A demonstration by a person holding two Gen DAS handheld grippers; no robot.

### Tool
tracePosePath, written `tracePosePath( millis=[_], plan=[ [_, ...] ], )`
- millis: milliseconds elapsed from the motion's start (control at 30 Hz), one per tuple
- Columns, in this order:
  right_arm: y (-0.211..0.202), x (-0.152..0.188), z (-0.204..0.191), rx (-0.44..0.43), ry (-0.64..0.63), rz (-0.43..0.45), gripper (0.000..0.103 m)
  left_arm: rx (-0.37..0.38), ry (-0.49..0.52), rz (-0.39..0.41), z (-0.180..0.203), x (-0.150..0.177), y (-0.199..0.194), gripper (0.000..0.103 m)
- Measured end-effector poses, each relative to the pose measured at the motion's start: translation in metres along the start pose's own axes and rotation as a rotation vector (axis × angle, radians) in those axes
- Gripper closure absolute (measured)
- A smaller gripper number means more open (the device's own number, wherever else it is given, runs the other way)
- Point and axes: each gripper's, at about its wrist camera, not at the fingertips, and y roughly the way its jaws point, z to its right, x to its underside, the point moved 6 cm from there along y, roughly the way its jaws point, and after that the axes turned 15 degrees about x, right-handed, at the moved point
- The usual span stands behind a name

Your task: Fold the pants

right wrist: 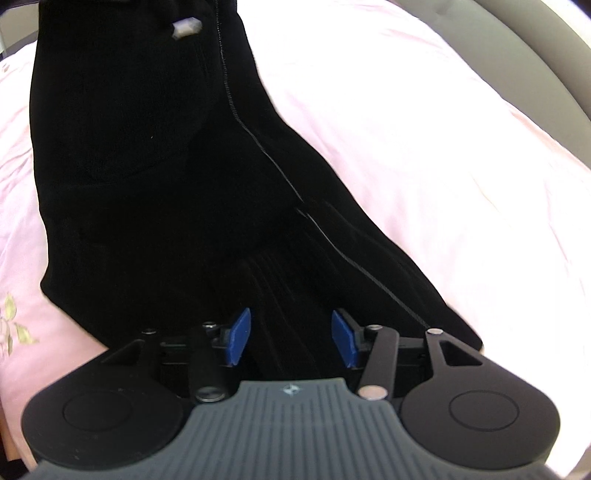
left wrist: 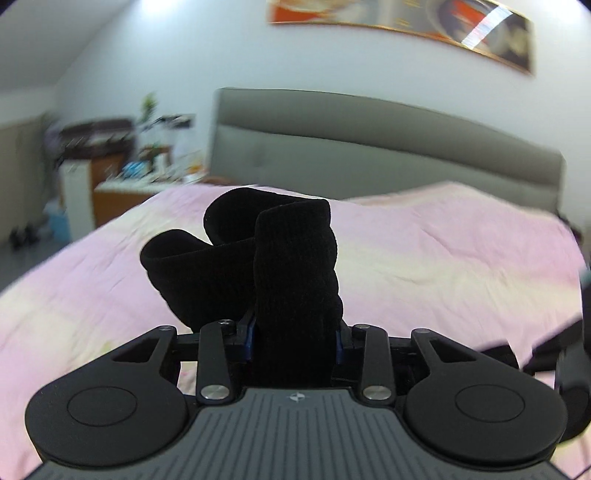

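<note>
The black pants point(left wrist: 295, 258) are bunched in my left gripper point(left wrist: 294, 339), which is shut on a thick fold of them and holds it above the pink bed cover point(left wrist: 443, 258). In the right wrist view the pants point(right wrist: 166, 166) hang and spread over the pink cover point(right wrist: 424, 147), with a seam line and a small grey tag point(right wrist: 186, 28) near the top. My right gripper point(right wrist: 291, 338) has its blue pads point(right wrist: 240, 334) on both sides of a ribbed part of the pants and grips it.
A grey padded headboard point(left wrist: 369, 147) stands at the far end of the bed. A cluttered wooden side table point(left wrist: 122, 184) is at the left of the bed. A framed picture point(left wrist: 406, 26) hangs on the wall.
</note>
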Motion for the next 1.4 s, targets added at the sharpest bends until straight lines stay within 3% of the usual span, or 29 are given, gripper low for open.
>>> tracePosePath(
  millis=[167, 333, 467, 600, 667, 833, 1100, 1267, 1400],
  plan=[
    [-0.012, 0.044, 0.019, 0.011, 0.072, -0.028, 0.056, 0.058, 0.281, -0.140, 0.086, 0.041, 0.046, 0.063],
    [-0.004, 0.079, 0.030, -0.011, 0.137, -0.068, 0.056, 0.113, 0.517, -0.351, 0.140, 0.117, 0.088, 0.063],
    [0.008, 0.088, 0.039, -0.049, 0.160, -0.080, 0.056, 0.123, 0.567, -0.453, 0.148, 0.158, 0.110, 0.061],
    [0.022, 0.098, 0.034, -0.082, 0.162, -0.094, 0.056, 0.146, 0.584, -0.482, 0.153, 0.165, 0.113, 0.055],
    [0.034, 0.103, 0.033, -0.093, 0.163, -0.097, 0.056, 0.181, 0.549, -0.485, 0.149, 0.160, 0.116, 0.045],
    [0.040, 0.100, 0.033, -0.096, 0.157, -0.087, 0.052, 0.282, 0.375, -0.453, 0.134, 0.146, 0.116, 0.031],
    [0.016, 0.101, 0.046, -0.051, 0.272, -0.089, 0.046, 0.445, 0.138, -0.387, 0.098, 0.116, 0.091, 0.030],
    [-0.005, 0.094, 0.056, -0.057, 0.418, -0.106, 0.043, 0.425, 0.030, -0.348, 0.053, 0.096, 0.081, 0.030],
    [-0.020, 0.081, 0.065, -0.113, 0.604, -0.100, 0.038, 0.302, -0.014, -0.354, 0.015, 0.085, 0.086, 0.033]
  ],
)
